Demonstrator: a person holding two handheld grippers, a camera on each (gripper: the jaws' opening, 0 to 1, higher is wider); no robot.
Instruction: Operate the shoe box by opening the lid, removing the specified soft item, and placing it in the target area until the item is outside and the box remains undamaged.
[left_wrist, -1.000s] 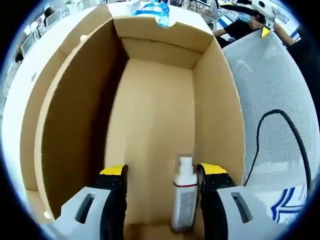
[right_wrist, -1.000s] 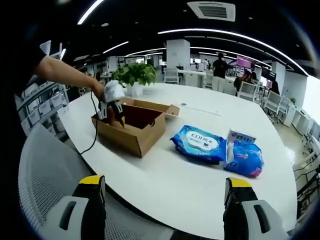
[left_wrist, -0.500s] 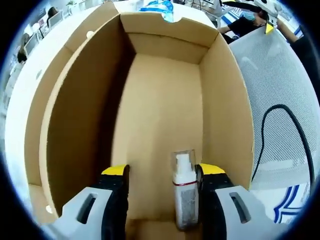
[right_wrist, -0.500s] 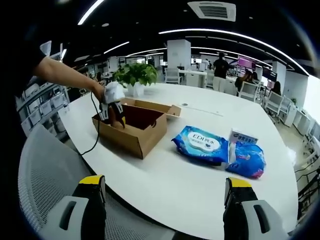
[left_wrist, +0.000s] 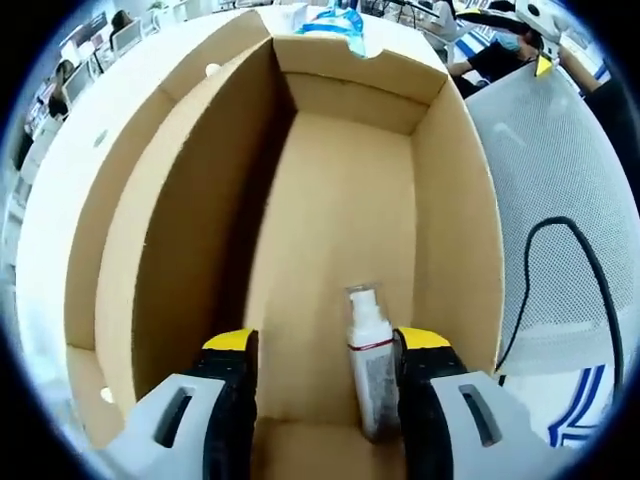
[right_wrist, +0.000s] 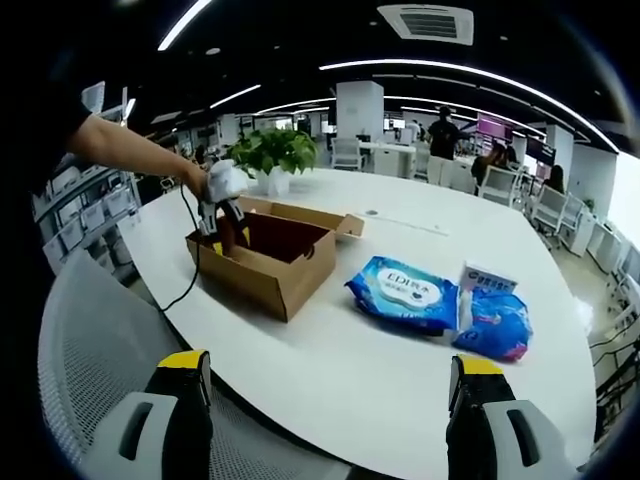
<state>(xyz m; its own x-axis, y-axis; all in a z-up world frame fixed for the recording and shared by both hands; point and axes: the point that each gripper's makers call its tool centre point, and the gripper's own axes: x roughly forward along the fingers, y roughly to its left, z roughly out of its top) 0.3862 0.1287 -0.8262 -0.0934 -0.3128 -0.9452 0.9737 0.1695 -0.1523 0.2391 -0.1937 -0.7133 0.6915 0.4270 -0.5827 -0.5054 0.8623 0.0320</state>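
Note:
An open brown shoe box (left_wrist: 330, 200) lies under my left gripper (left_wrist: 326, 340), whose yellow-tipped jaws stand open just inside its near end. A small white spray bottle (left_wrist: 370, 355) with a clear cap rests on the box floor, close to the right jaw and untouched. In the right gripper view the same box (right_wrist: 275, 270) sits on the white table (right_wrist: 330, 370), its lid (right_wrist: 305, 213) folded back, and a person's hand holds the left gripper (right_wrist: 222, 205) over its far end. My right gripper (right_wrist: 330, 365) hangs open near the table's front edge, holding nothing.
A blue wipes pack (right_wrist: 405, 292) and a second blue pack (right_wrist: 497, 320) with a white carton (right_wrist: 488, 275) lie right of the box. A potted plant (right_wrist: 270, 150) stands behind it. A mesh chair (right_wrist: 90, 330) and a black cable (left_wrist: 540, 260) are beside the table.
The left gripper view has shifted a little, showing more of the box's left wall; the bottle sits slightly higher between the jaws. The right gripper view is almost unchanged.

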